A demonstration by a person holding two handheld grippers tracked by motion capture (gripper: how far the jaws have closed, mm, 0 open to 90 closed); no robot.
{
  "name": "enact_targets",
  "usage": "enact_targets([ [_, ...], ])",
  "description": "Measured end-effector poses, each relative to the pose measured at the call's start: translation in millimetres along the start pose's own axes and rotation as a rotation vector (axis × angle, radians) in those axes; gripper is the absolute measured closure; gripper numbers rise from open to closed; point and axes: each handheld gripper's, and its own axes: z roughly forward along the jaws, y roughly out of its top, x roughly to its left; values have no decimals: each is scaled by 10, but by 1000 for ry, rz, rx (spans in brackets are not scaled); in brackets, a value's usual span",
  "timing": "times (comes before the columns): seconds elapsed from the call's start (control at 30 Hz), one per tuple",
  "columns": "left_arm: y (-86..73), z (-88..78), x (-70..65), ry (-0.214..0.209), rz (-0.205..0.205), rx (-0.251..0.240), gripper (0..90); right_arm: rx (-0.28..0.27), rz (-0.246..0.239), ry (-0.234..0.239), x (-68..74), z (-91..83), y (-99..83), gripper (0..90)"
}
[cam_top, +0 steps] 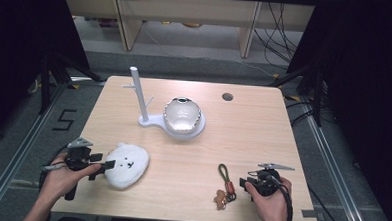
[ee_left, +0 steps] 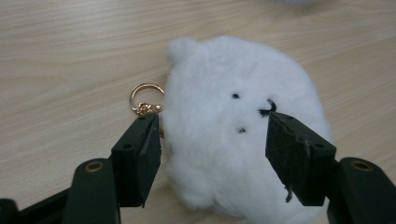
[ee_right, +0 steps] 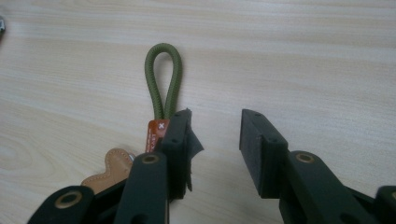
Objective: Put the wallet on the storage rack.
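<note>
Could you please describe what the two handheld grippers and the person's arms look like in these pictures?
Both the left gripper and the right gripper are black, each topped by a grey three-cornered plate and trailing a black cable. Their jaws are flat black blocks on arms with brass-coloured rivets, the pad facings slightly frayed. The forearms are bare, with no sleeves visible.

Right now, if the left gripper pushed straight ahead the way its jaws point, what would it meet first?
The white plush bear. It already lies between the open jaws of the left gripper, so its fluffy body would likely meet them almost at once. The gold ring sits off to one side of that line.
</note>
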Motion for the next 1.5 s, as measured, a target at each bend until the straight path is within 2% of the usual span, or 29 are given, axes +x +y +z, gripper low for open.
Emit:
enact_targets([
  [0.03, 18, 11, 15, -7, 3, 17, 358, 3, 25, -7, 14, -4, 6, 642],
  [0.07, 45, 43, 12, 0, -19, 29, 364, -9, 5, 15, -2, -25, -1, 639],
  [0.13, 97, 44, 42, -9, -9, 84, 368, -22, -10, 42, -24, -38, 3, 635],
  [0.17, 126, 49, 51, -4, -12, 101, 371, -15, -47, 12, -50, -45, 2, 631],
  [0.2, 152, 57, 63, 0, -13, 114, 373, 4, -11, 25, -39, -57, 10, 628],
  [0.23, 179, 72, 68, 10, -13, 126, 373, -7, 11, 25, -23, -64, 16, 626],
  [0.27, 203, 88, 79, 8, -11, 145, 374, 15, 3, 16, -36, -72, 20, 625],
  [0.33, 236, 141, 85, 1, -19, 187, 375, 4, -22, 23, -51, -69, 26, 618],
  [0.4, 246, 200, 76, 3, -11, 225, 377, 19, 9, 24, -22, -74, 30, 611],
  [0.43, 244, 227, 64, 5, -6, 234, 379, -1, -45, 27, -57, -56, 21, 608],
  [0.5, 239, 279, 57, -12, -7, 253, 389, 1, -43, 40, -52, -56, 15, 607],
  [0.53, 232, 301, 53, -4, -2, 256, 398, 0, -40, 42, -50, -54, 13, 606],
  [0.63, 212, 342, 33, -7, -30, 265, 440, 5, -15, 40, -32, -58, 16, 605],
  [0.67, 206, 349, 36, -9, -21, 267, 455, 10, -9, 27, -24, -59, 13, 604],
  [0.7, 201, 354, 39, -12, -15, 265, 465, 23, 30, 38, 6, -70, 10, 603],
  [0.73, 197, 350, 26, -1, -15, 266, 478, 6, -6, 32, -16, -66, 12, 603],
  [0.83, 177, 359, 0, 11, -17, 254, 522, -3, -18, 49, -32, -63, 4, 602],
  [0.87, 165, 362, -16, 14, -29, 248, 547, 6, -10, 41, -26, -61, 4, 601],
  [0.97, 143, 347, -33, 10, -22, 224, 627, 7, -13, 41, -28, -44, -4, 599],
  [1.0, 136, 343, -33, 10, -3, 212, 659, 5, -13, 39, -28, -45, -7, 599],
  [1.03, 126, 339, -38, 7, 7, 204, 689, -4, -42, 48, -47, -33, -17, 599],
  [1.13, 113, 326, -54, 1, 33, 187, 771, -2, -39, 29, -33, -39, -18, 599],
  [1.27, 102, 295, -76, -4, 63, 166, 799, -3, -51, 39, -39, -42, -17, 599],
  [1.33, 93, 272, -87, -16, 72, 135, 803, -3, -44, 31, -32, -49, -12, 598],
  [1.37, 93, 250, -92, -17, 88, 122, 804, 2, -24, 42, -13, -66, -4, 598],
  [1.4, 102, 217, -93, -26, 110, 125, 804, 2, -36, 37, -20, -64, 1, 598],
  [1.43, 103, 196, -113, -28, 123, 98, 805, 1, -11, 52, 6, -69, 2, 598],
  [1.47, 110, 169, -133, -29, 138, 77, 805, -16, -41, 65, -13, -72, 13, 598],
  [1.5, 127, 125, -149, -36, 166, 87, 805, -15, -34, 111, -12, -88, 20, 598],
])
